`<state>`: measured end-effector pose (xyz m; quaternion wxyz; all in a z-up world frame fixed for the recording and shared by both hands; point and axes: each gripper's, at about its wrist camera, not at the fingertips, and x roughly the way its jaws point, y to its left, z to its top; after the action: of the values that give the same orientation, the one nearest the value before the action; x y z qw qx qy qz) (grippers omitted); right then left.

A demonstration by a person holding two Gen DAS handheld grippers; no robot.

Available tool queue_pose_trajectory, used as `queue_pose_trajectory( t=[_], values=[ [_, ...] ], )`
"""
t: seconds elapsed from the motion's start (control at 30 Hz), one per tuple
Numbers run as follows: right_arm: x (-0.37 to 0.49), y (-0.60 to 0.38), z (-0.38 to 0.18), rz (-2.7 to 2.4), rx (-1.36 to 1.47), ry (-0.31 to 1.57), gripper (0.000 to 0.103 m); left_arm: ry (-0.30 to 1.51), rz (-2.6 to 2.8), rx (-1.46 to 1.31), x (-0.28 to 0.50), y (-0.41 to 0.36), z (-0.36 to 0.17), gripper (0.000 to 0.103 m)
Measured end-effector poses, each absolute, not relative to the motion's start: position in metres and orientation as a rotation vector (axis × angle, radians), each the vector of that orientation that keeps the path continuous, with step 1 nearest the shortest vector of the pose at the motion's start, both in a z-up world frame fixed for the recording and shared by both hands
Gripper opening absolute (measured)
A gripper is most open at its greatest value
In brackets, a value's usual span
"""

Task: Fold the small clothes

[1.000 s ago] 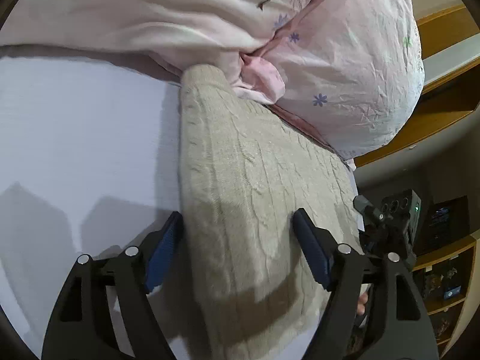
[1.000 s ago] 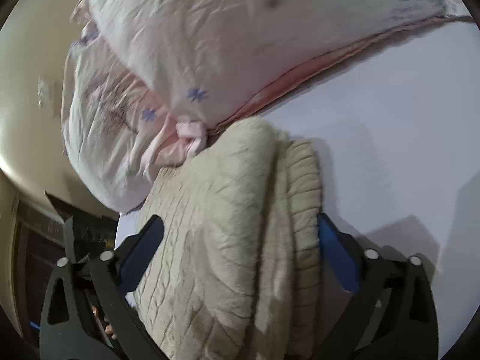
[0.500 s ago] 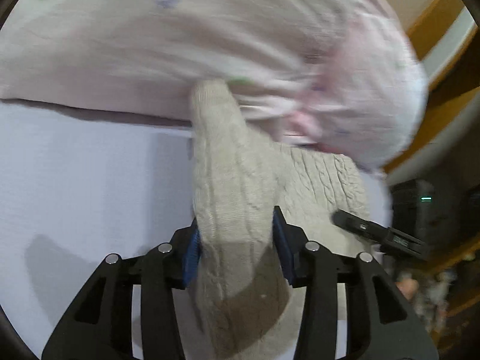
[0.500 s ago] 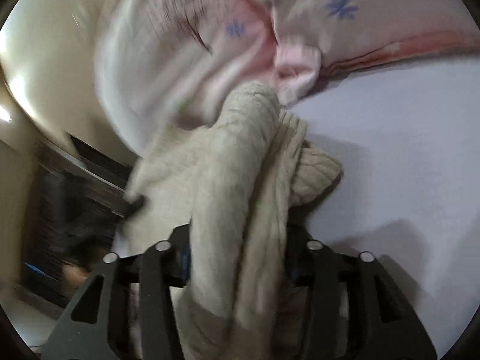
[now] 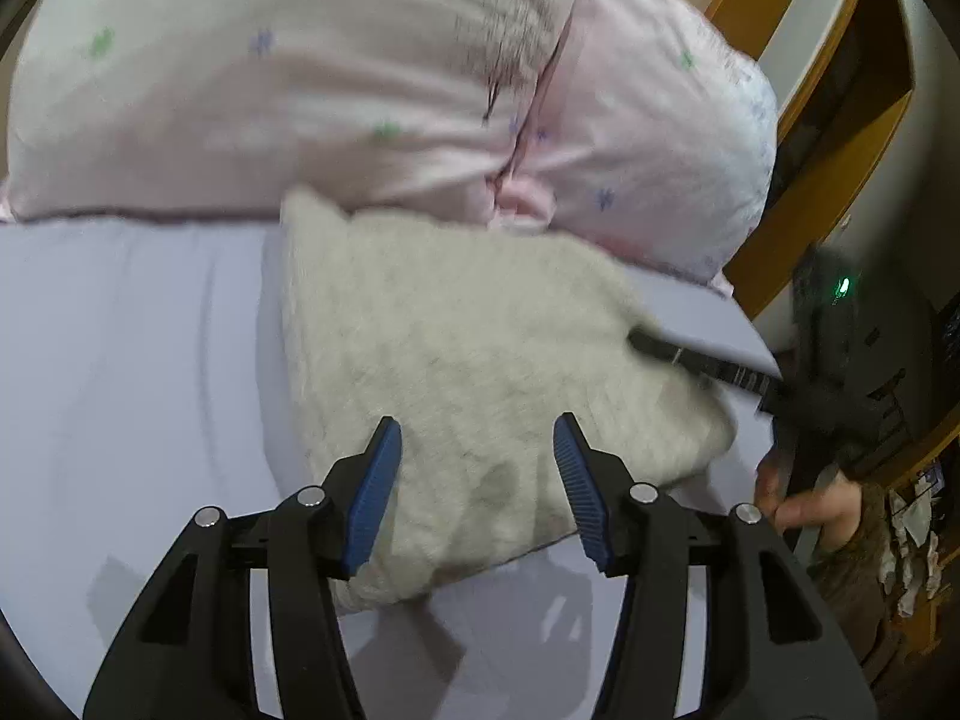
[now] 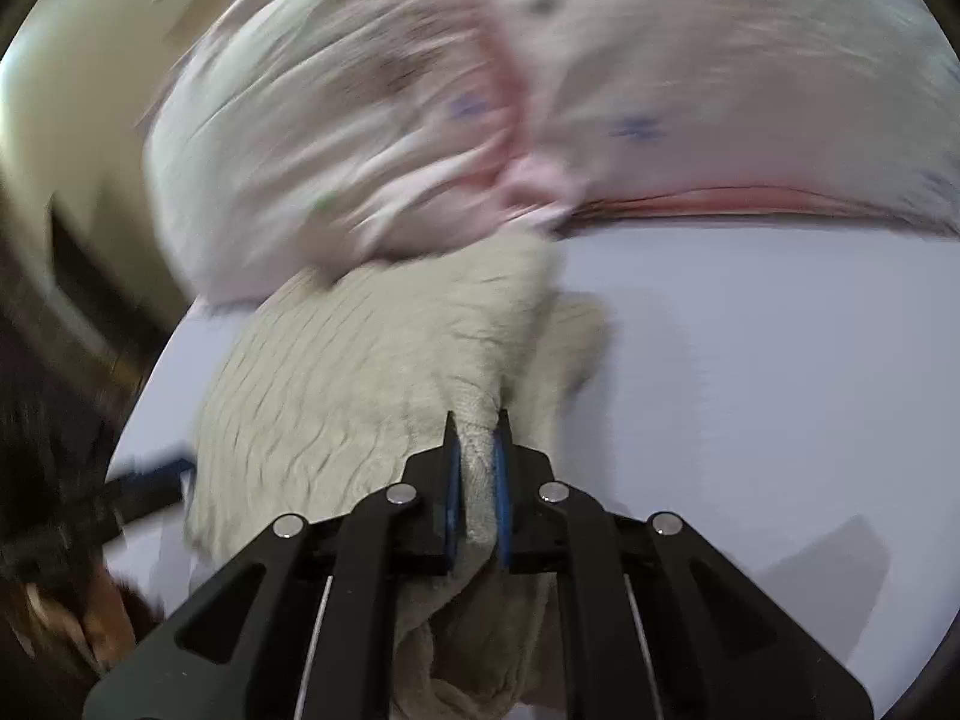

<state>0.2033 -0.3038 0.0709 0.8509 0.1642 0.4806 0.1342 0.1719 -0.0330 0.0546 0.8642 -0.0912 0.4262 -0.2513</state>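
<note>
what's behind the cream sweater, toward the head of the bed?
Two pink floral pillows sit right behind the cream sweater, which lies on the lilac sheet. The sweater's far edge meets them, hiding their lower edge. The right gripper pinches a fold.

1. Your left camera sits low behind the left gripper (image 5: 477, 471). It looks along its two fingers, close over the cream knit sweater (image 5: 480, 372), toward the pink pillows (image 5: 336, 96).
2. Your right camera sits behind the right gripper (image 6: 477, 462), very close to the sweater.
3. Both cameras see the sweater, the pillows and the pale bedsheet (image 6: 750, 360).
</note>
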Motion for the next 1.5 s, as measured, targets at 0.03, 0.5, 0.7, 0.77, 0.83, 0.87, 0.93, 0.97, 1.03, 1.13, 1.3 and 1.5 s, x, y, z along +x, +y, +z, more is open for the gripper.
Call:
queue_pose_trajectory(
  t=[0.03, 0.5, 0.7, 0.77, 0.83, 0.87, 0.93, 0.97, 1.03, 1.13, 1.3, 1.5],
  values=[
    [0.204, -0.310, 0.068, 0.266, 0.369, 1.021, 0.009, 0.906, -0.536, -0.196, 0.173, -0.034, 0.049, 0.053],
    [0.085, -0.301, 0.108, 0.117, 0.242, 0.866, 0.101, 0.835, -0.247, -0.053, 0.099, -0.002, 0.042, 0.101],
    [0.088, -0.266, 0.072, 0.128, 0.177, 0.994, 0.101, 0.836, -0.213, 0.044, 0.103, -0.022, 0.026, 0.102],
    [0.088, -0.253, 0.066, 0.110, 0.105, 1.008, 0.101, 0.847, -0.211, 0.060, 0.106, -0.027, 0.020, 0.102],
    [0.087, -0.239, 0.064, 0.098, 0.023, 0.999, 0.101, 0.877, -0.213, 0.074, 0.108, -0.029, 0.014, 0.102],
    [0.087, -0.236, 0.063, 0.104, 0.005, 1.003, 0.101, 0.888, -0.205, 0.082, 0.107, -0.029, 0.013, 0.102],
    [0.088, -0.230, 0.058, 0.101, -0.030, 1.030, 0.101, 0.919, -0.197, 0.087, 0.110, -0.029, 0.008, 0.102],
    [0.087, -0.231, 0.056, 0.099, -0.032, 1.038, 0.101, 0.939, -0.197, 0.087, 0.112, -0.029, 0.006, 0.102],
    [0.089, -0.231, 0.053, 0.098, -0.023, 1.062, 0.101, 0.943, -0.185, 0.108, 0.111, -0.031, 0.005, 0.102],
    [0.093, -0.233, 0.049, 0.095, -0.014, 1.091, 0.101, 0.946, -0.183, 0.121, 0.111, -0.032, 0.005, 0.102],
    [0.093, -0.231, 0.048, 0.090, -0.029, 1.102, 0.101, 0.946, -0.183, 0.122, 0.109, -0.031, 0.005, 0.102],
    [0.094, -0.232, 0.048, 0.091, -0.030, 1.103, 0.101, 0.946, -0.183, 0.122, 0.109, -0.031, 0.005, 0.102]
  ],
)
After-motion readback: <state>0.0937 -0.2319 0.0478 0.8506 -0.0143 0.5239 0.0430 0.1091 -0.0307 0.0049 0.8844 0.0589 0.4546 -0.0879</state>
